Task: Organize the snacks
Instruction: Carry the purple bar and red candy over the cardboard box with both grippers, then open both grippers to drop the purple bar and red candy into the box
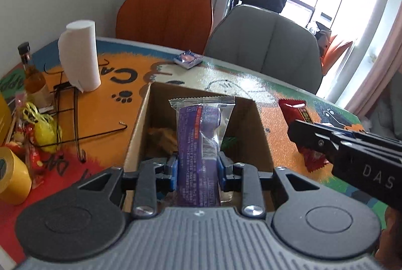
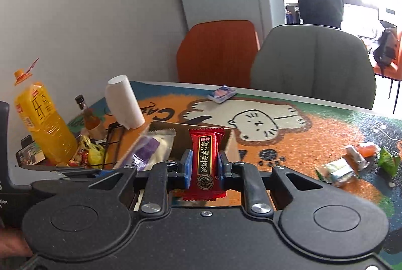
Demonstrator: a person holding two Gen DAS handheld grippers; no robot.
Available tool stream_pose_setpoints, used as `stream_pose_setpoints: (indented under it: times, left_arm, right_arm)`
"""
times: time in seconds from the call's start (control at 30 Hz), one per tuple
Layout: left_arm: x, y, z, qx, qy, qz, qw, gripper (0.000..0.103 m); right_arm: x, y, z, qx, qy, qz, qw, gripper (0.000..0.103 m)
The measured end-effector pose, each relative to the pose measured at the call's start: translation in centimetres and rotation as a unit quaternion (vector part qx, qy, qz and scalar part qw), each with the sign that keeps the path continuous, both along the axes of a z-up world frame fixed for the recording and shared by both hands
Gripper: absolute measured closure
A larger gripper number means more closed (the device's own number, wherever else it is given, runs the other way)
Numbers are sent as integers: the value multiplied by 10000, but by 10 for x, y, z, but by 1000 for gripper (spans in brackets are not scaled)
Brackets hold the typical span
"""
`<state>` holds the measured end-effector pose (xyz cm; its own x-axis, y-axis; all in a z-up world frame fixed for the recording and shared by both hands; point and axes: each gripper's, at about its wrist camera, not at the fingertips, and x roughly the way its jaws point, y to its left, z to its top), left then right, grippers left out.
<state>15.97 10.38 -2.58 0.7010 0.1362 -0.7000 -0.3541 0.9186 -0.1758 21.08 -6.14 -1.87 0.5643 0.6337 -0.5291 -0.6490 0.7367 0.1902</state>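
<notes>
Item one: my left tool (image 1: pixel 198 167) is clamped on a purple snack packet (image 1: pixel 198 144), its long wrapper clear at the sides with a serrated top seal and small white print, held upright above the open cardboard box (image 1: pixel 137 129); I can see brownish and green items inside the box, too dim to name. Item two: my right tool (image 2: pixel 203 167) is pinched shut on a small red candy packet (image 2: pixel 204 162), glossy, with a black-and-gold label panel, a round emblem low down and crimped ends, held near the box's edge. Item three: loose wrapped snacks (image 2: pixel 351 164) in green, orange and pale foil, lying on the cat-patterned bench (image 2: pixel 314 139) off to the right, well apart from the box.
</notes>
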Motion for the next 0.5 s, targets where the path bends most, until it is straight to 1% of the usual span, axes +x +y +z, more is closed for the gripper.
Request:
stream_pose_setpoints:
  times: [0.17,0.37,0.47,0.5]
  left_arm:
    - [-6,8,3,23,-117,-10,9999,72]
    - [-13,18,9,-4,-161,127,9998,69]
    - [-17,25,7,-64,-174,308,9994,59]
    - [-18,26,7,-81,-174,342,9992,54]
  right_arm:
    - [-2,14,1,-30,10,-11,10000,84]
    - [-3,23,0,43,107,106,9999,84]
    - [-1,27,0,164,300,283,9990,81]
    - [-1,28,0,249,375,332,9984,75]
